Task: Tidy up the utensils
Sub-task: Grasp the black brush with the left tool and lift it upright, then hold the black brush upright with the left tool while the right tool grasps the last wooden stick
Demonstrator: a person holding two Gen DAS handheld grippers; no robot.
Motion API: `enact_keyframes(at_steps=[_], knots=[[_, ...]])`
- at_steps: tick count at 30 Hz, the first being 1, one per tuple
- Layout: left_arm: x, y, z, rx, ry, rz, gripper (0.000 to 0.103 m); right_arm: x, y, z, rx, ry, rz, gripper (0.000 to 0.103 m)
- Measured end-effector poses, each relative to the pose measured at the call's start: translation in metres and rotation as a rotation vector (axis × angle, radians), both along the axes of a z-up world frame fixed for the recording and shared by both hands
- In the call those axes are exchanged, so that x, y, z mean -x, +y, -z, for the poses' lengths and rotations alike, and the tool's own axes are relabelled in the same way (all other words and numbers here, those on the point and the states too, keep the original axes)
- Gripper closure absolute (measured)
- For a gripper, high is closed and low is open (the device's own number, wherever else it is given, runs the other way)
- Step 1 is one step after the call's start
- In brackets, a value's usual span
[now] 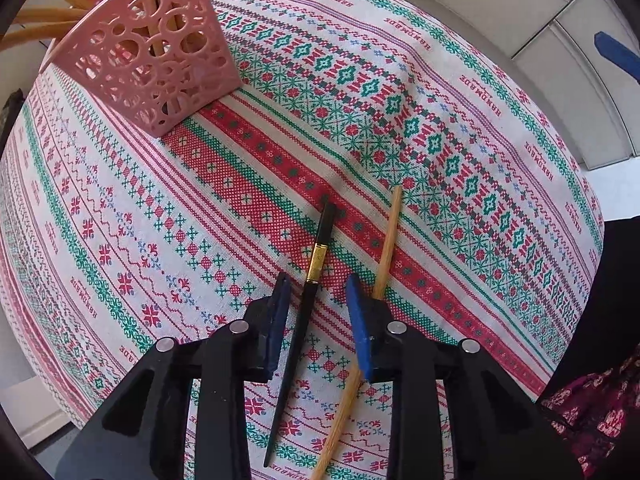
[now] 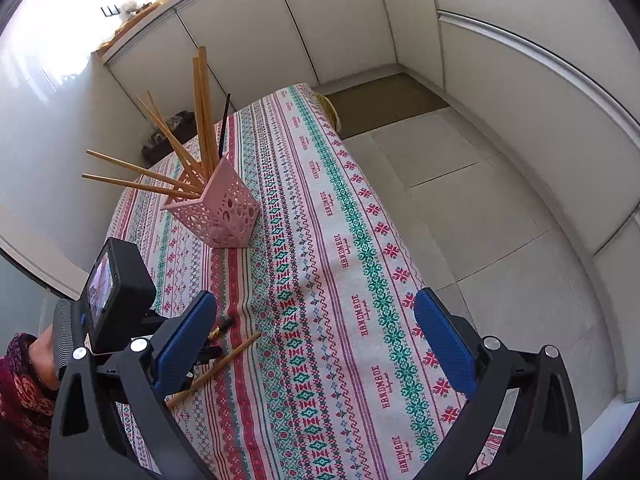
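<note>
A black chopstick with a gold band [image 1: 308, 288] and a wooden chopstick [image 1: 386, 252] lie side by side on the patterned tablecloth [image 1: 440, 128]. My left gripper [image 1: 318, 300] is open, low over the cloth, with the black chopstick between its blue pads; the wooden one runs under the right pad [image 1: 362, 328]. A pink perforated holder [image 1: 160, 56] with several wooden chopsticks stands at the far left; it also shows in the right wrist view [image 2: 222, 210]. My right gripper [image 2: 316, 340] is open wide and empty above the table.
In the right wrist view the left gripper's camera body [image 2: 120, 292] and the hand holding it are at lower left, with both loose chopsticks [image 2: 232, 354] beside it. The table edge [image 2: 400, 240] drops to a tiled floor [image 2: 480, 200] on the right. White cabinets stand behind.
</note>
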State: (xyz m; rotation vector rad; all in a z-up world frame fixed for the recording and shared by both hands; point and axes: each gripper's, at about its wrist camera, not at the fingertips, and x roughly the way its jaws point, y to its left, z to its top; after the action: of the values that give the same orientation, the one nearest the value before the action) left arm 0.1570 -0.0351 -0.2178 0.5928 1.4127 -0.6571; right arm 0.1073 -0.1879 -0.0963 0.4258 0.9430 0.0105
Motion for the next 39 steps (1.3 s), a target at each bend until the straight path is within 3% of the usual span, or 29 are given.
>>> enact_keyframes(at_steps=[2,4,7,14,21,28,36,39], knots=[[-0.002,0.012,-0.001,0.025,-0.018,-0.054,0.094,-0.001,0.002,0.002,0.002,0.012,-0.005,0.007],[0.003,0.026,-0.003,0.045,-0.066,-0.103,0.095,-0.003,0.005,0.004,0.003,0.024,-0.008,0.007],[0.026,0.045,-0.013,0.053,-0.226,-0.186,0.097,-0.007,0.012,0.010,-0.048,0.066,-0.023,0.007],[0.084,0.101,-0.069,0.128,-0.554,-0.405,0.097,-0.014,0.044,0.042,-0.234,0.233,-0.065,0.007],[0.116,0.119,-0.130,0.188,-0.794,-0.549,0.097,-0.015,0.083,0.052,-0.219,0.281,-0.050,0.007],[0.114,0.143,-0.150,0.231,-0.853,-0.659,0.097,-0.014,0.103,0.060,-0.183,0.320,-0.005,0.007],[0.117,0.159,-0.164,0.276,-0.876,-0.684,0.097,-0.022,0.105,0.078,-0.172,0.399,0.065,0.007],[0.117,0.162,-0.167,0.292,-0.875,-0.690,0.097,-0.034,0.113,0.093,-0.158,0.470,0.071,0.007]])
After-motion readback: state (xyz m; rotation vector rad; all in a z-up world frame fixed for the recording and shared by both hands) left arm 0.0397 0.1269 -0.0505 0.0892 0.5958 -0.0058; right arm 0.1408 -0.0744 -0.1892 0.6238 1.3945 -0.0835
